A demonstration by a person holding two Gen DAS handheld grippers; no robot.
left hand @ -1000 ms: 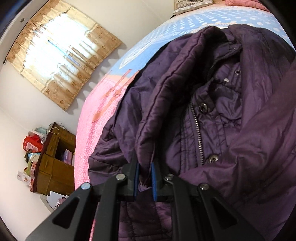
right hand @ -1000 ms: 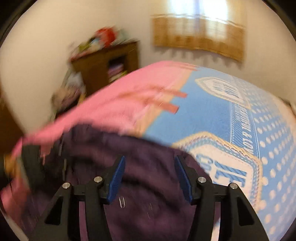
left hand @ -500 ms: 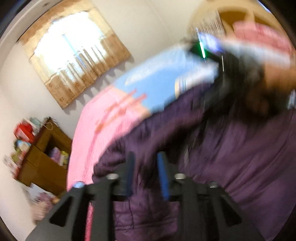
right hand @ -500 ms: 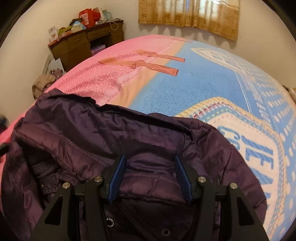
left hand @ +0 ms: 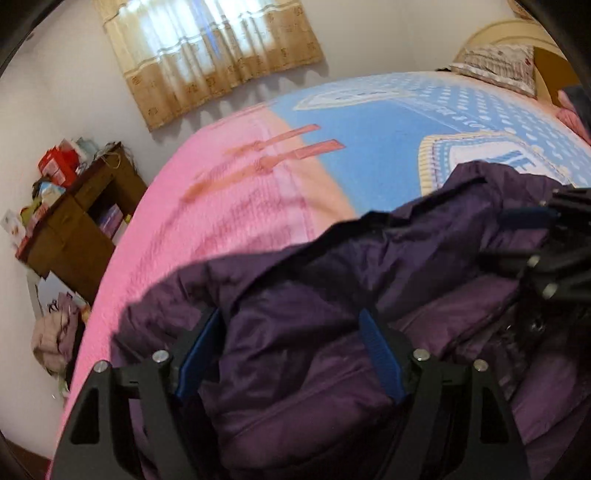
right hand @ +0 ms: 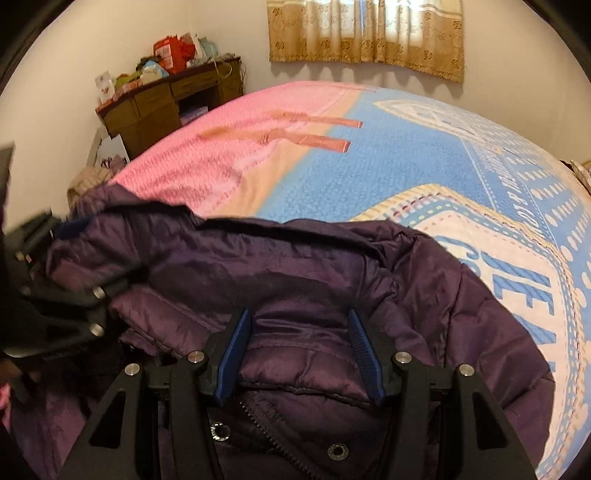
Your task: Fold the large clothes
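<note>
We have a dark purple quilted puffer jacket (right hand: 295, 266) bunched on the near part of the bed, lying on a pink and blue patterned bedspread (right hand: 388, 155). We judge it light for its bulk, soft and springy, with a slick shell that slides on itself and puffs back when let go, so folds will want pressing flat. Its zip and metal snaps (right hand: 334, 450) are the only hard parts, and they lie just in front of the right gripper.

The left gripper (left hand: 291, 354) has its fingers (left hand: 380, 354) opening wide; a padded hump of jacket swells up between them, but the pads do not seem to press on it, so we count it released. The right gripper (right hand: 295, 354) hangs over the collar region with its fingers (right hand: 362, 347) parted, fabric lying between and beneath them without being pinched.

For a hold, we would take a seam or hem edge, or the thick collar ridge, rather than the smooth middle of a panel, where the shell would slip out.

The jacket's left side lies near the bed's near edge, so cloth pulled that way could slide off. Beyond the jacket the bedspread lies bare and wide towards the curtained window (right hand: 365, 33), giving us room to spread and fold. The brown wooden desk (right hand: 162, 107) stands well apart, off the bed's far corner.
</note>
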